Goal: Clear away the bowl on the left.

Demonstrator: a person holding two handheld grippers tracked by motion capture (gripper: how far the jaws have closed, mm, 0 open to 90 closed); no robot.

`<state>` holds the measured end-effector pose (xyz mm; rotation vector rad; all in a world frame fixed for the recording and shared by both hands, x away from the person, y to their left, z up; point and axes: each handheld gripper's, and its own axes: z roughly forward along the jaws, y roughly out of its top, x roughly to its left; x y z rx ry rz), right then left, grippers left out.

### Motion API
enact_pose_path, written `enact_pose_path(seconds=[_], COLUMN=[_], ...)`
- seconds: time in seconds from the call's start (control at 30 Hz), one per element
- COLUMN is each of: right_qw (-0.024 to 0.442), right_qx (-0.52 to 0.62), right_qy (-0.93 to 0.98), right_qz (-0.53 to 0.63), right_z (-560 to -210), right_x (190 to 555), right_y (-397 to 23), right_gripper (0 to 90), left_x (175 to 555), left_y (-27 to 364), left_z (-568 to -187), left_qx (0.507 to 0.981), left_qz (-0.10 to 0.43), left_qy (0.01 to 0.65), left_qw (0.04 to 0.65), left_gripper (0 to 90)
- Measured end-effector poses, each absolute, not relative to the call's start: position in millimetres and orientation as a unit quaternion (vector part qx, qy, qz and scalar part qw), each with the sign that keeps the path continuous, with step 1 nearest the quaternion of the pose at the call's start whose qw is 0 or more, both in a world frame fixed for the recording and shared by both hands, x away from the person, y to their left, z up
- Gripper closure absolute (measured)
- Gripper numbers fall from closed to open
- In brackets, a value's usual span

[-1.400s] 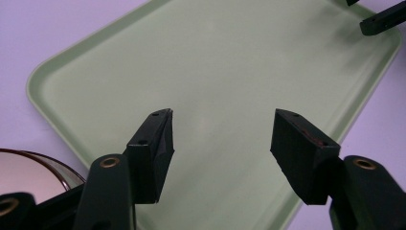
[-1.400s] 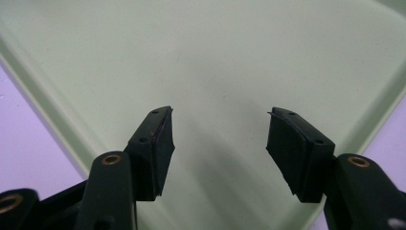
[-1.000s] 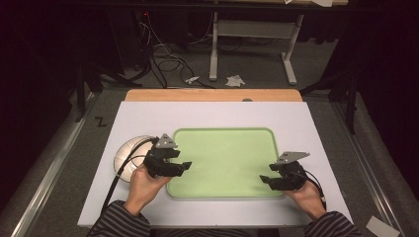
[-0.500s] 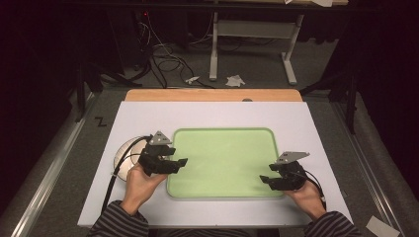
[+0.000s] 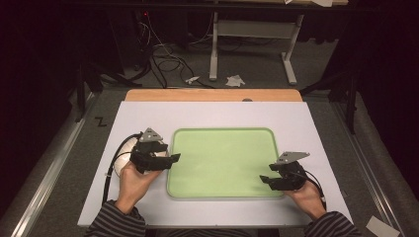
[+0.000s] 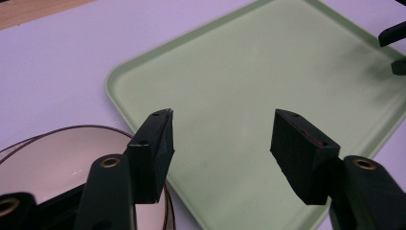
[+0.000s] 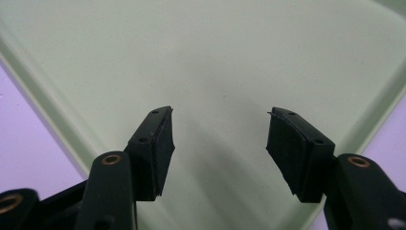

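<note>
Left tool (image 5: 170, 159) now farther forward

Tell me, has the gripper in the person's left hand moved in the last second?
Yes. The left gripper has slid away from the person, along the left rim of the green tray, its open jaws reaching over that rim. It now covers more of the plate.

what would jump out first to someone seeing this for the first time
The pale green tray lying bare in the middle of the white table. An open left tool over its left edge, an open right tool at its right corner, and a round plate beside its left rim.
</note>
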<state>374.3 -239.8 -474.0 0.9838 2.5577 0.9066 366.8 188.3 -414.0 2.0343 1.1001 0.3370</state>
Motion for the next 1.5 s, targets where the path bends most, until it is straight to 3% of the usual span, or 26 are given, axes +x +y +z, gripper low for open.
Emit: enact_pose_path(seconds=[1.5], right_qw=[0.124], right_qx=[0.336], right_qy=[0.88], right_qz=[0.313], right_z=[-474], right_x=[375], right_y=[-240], right_gripper=[43.6], left_x=[380], left_y=[247], left_z=[-422], left_qx=[0.754], left_qz=[0.152], left_qy=[0.527], left_qw=[0.362], left_gripper=[39.3])
